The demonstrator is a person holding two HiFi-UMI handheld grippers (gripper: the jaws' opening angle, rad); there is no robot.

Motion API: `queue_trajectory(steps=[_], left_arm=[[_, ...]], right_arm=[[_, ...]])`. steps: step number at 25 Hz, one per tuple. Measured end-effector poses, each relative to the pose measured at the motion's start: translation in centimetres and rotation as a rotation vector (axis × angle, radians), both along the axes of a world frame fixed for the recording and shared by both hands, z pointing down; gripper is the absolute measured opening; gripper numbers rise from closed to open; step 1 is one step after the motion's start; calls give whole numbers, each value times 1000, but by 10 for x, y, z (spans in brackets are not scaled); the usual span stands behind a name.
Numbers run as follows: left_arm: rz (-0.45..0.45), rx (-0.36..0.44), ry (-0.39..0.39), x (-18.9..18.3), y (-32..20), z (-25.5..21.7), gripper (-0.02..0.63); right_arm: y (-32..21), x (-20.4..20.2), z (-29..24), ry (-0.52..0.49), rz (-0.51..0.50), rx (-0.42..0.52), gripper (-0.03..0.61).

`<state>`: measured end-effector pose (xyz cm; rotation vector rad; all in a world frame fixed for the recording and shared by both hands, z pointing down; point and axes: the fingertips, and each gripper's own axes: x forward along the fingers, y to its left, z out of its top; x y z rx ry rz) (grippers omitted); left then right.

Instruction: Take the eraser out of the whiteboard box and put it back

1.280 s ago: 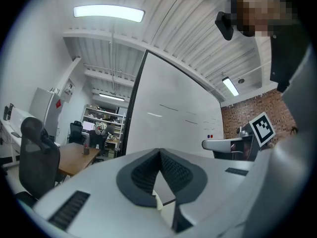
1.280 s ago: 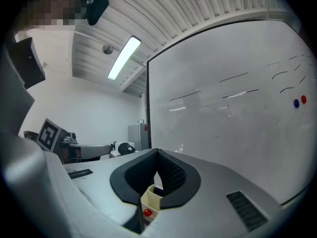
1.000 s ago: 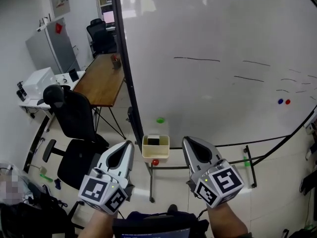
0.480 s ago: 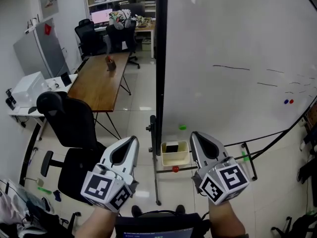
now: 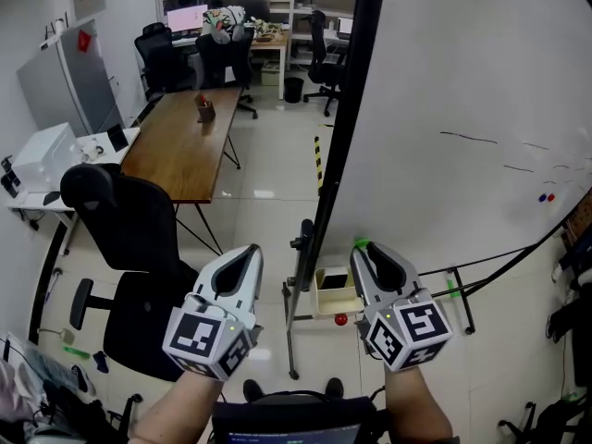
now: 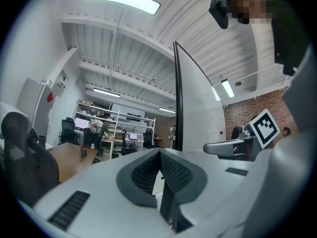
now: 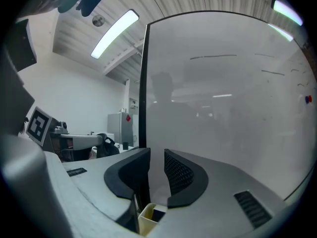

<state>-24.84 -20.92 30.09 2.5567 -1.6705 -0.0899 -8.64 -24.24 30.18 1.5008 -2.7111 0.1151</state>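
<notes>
Hanging at the whiteboard's (image 5: pixel 481 81) lower left corner, the box (image 5: pixel 324 304) with the eraser (image 5: pixel 335 281) lay nearest the right gripper (image 5: pixel 369 248) — jaws just opened, empty; left gripper (image 5: pixel 246 252) closed, farther

cream box (image 5: pixel 339 304), black eraser (image 5: pixel 335 281)

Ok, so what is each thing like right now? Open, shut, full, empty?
left claw: shut, nothing in it.
right claw: open, its jaws have just been opening, nothing between them.
whiteboard box: open on top, eraser inside.
eraser: lying in the box, not touched by either claw.
whiteboard: standing upright, a few marker lines on it.
office chair: empty.
</notes>
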Motion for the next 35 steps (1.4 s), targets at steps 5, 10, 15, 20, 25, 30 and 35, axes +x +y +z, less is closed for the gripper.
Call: queue_trajectory(steps=[5, 10, 15, 20, 25, 30, 35], left_arm=[[-28, -80, 21, -1, -21, 43, 35], [-44, -150, 14, 1, -29, 85, 35], [-51, -221, 23, 1, -35, 121, 35], [-37, -270, 29, 0, -39, 145, 35], [-38, -283, 30, -3, -37, 153, 35], [-21, -277, 33, -1, -33, 153, 35], [-9, -286, 35, -1, -30, 158, 35]], right_arm=[[-17, 2, 55, 32, 4, -102, 137], [-24, 4, 109, 63, 18, -205, 195], [-30, -1, 156, 96, 30, -287, 238], [-37, -8, 180, 152, 45, -315, 250], [-38, -10, 190, 206, 69, -341, 253], [-38, -11, 195, 238, 95, -366, 255], [-40, -13, 197, 242, 112, -372, 256]])
